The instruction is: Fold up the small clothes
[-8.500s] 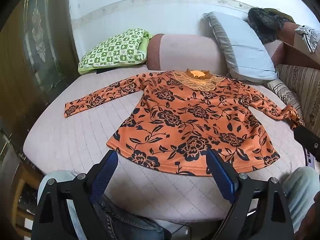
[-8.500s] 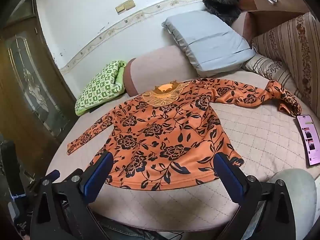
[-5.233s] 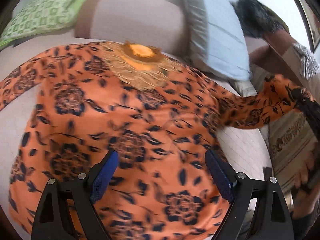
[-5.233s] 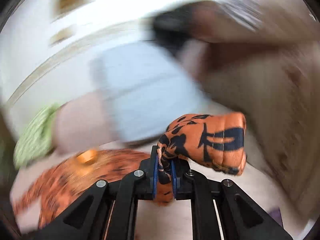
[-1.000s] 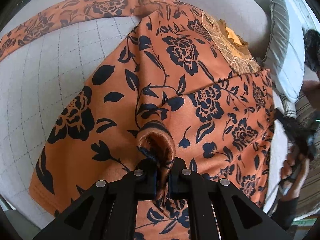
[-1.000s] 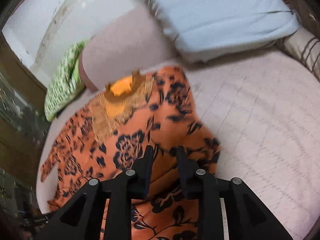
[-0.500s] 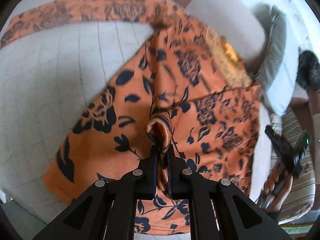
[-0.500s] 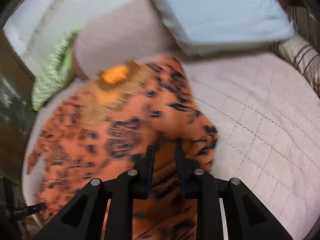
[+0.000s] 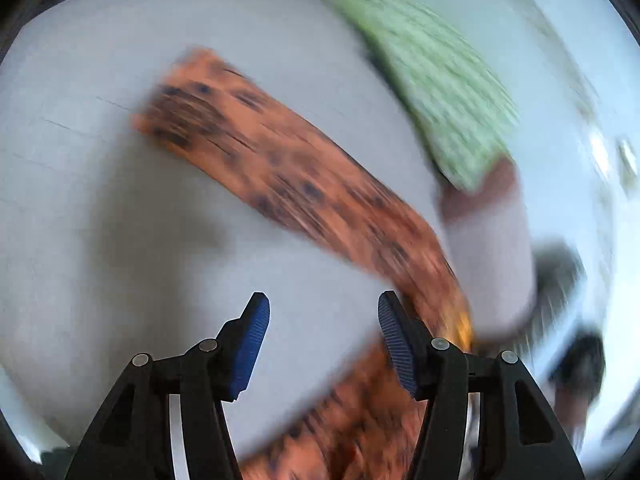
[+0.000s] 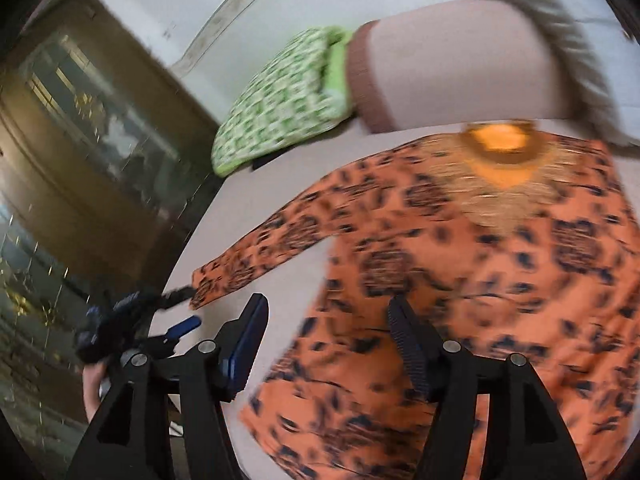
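An orange top with black flowers (image 10: pixel 460 264) lies on the pale bed (image 10: pixel 256 184). Its left sleeve (image 9: pixel 280 176) stretches out flat; the sleeve also shows in the right wrist view (image 10: pixel 264 256). My left gripper (image 9: pixel 322 336) is open and empty, above the bed near the sleeve, and it shows at the left in the right wrist view (image 10: pixel 140 320) by the cuff. My right gripper (image 10: pixel 326 340) is open and empty above the top's left side. Both views are motion-blurred.
A green checked pillow (image 10: pixel 284 100) and a pink bolster (image 10: pixel 460 64) lie at the head of the bed. A grey pillow (image 10: pixel 560 48) is at the right. A dark wooden door (image 10: pixel 80 140) stands past the bed's left edge.
My left gripper has let go of the fold of the top, opened, and swung left toward the sleeve. My right gripper has opened and turned left over the top.
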